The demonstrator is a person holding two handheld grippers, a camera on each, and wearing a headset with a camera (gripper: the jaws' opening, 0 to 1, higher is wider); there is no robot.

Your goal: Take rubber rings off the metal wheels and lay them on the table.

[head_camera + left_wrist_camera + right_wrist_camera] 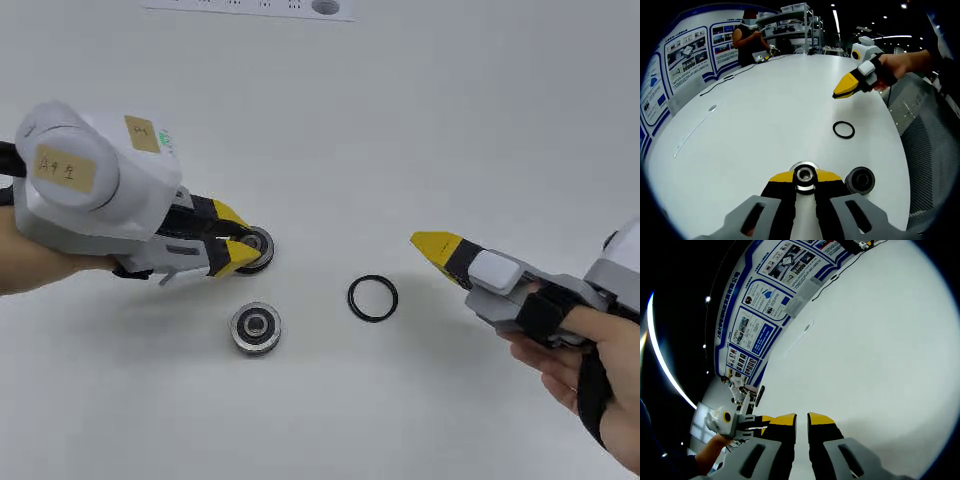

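Note:
My left gripper (243, 240) is shut on a small metal wheel (258, 248), which rests on the white table (400, 130); in the left gripper view the wheel (805, 175) sits between the yellow jaw tips. A second wheel (256, 328) with a dark rim lies flat just in front of it, also seen as the wheel (860, 181) to the right of my jaws. One loose black rubber ring (373, 298) lies flat on the table between the two grippers. My right gripper (437, 245) hovers beside the ring, jaws together with nothing between them (801, 421).
A printed sheet (260, 6) lies at the table's far edge. Beyond the table stand wall posters (670, 65), shelving and a person (747, 37). A thin cable (735, 77) runs along the far side.

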